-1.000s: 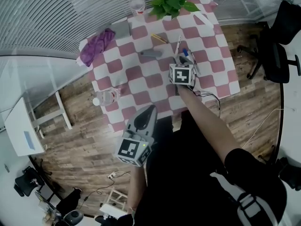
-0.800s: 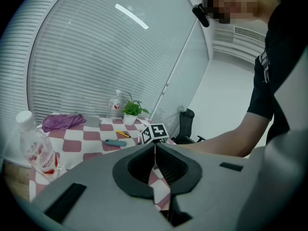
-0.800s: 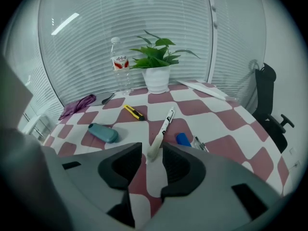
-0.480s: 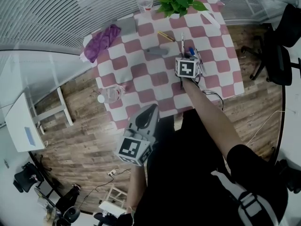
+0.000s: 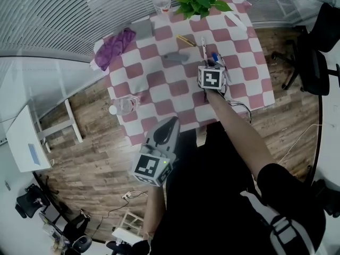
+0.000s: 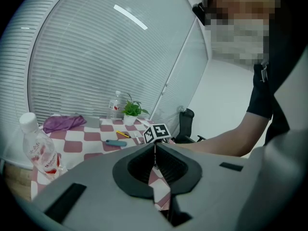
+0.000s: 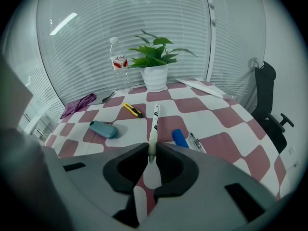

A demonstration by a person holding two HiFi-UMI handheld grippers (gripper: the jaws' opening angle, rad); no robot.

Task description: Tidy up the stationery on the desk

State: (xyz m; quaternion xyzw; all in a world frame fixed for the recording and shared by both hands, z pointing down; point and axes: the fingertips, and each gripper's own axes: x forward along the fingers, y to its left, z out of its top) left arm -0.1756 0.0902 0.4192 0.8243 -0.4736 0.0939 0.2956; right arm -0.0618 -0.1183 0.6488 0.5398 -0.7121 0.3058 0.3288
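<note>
Looking along the right gripper (image 7: pixel 152 155), what is in it?

Second: A white pen (image 7: pixel 154 124). The jaws have just been closing and now pinch its near end. The rest lies on the table (image 7: pixel 226 124), pointing away toward the plant (image 7: pixel 155 64).

First: The head view gives none of that. That gripper's marker cube covers its jaws there, and only the far part of the pen shows beyond it.

Second: Right of the pen I get a blue marker (image 7: pixel 180 138) and, just beside it, a clear pen (image 7: pixel 196 142). Left of it lie a yellow cutter (image 7: pixel 131 110) and a grey-blue case (image 7: pixel 103 129), apart from each other.

First: And the left gripper (image 6: pixel 155 154)?

Second: Its own view shows the jaws together with nothing between them.

First: From the head it hangs off the table's near edge, over the wooden floor (image 5: pixel 90 158), well apart from the stationery.

Second: Its view also catches a near bottle (image 6: pixel 41 150) at the table's left edge, which the right gripper view misses. That one shows only the far bottle (image 7: pixel 118 64) beside the plant.

First: The head view has both bottles, plus a purple cloth (image 5: pixel 114 48) at the far left corner.
</note>
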